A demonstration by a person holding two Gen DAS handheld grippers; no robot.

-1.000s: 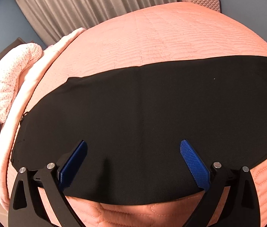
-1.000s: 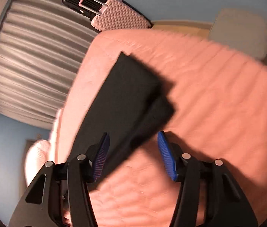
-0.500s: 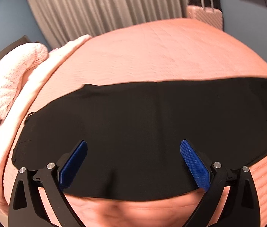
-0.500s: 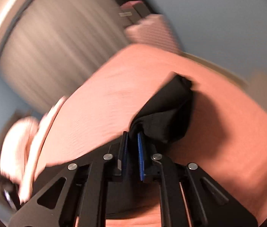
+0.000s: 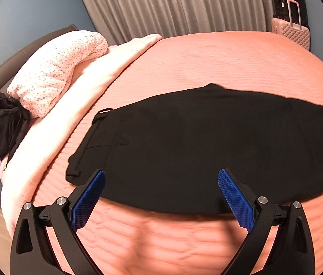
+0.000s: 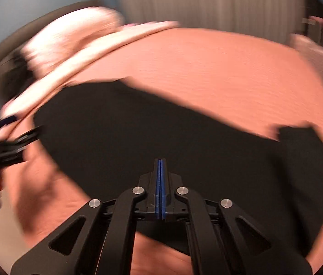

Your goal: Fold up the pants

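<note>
the bed (image 5: 207,64) fills both views, and the black pants (image 5: 207,142) lie flat across its middle, waistband toward nine o'clock. my left gripper (image 5: 160,197) hangs over their near edge at six o'clock, jaws wide apart and empty. my right gripper (image 6: 160,178) has its jaws pressed together; whether cloth sits between them, i cannot tell. if it does, a fast swing could drag the pants askew.

- bed (image 5: 207,57): salmon quilted cover, fills both views.
- black pants (image 5: 207,142) spread flat across it.
- spotted pink pillow (image 5: 56,68) and pale folded blanket (image 5: 69,105) at left end.
</note>
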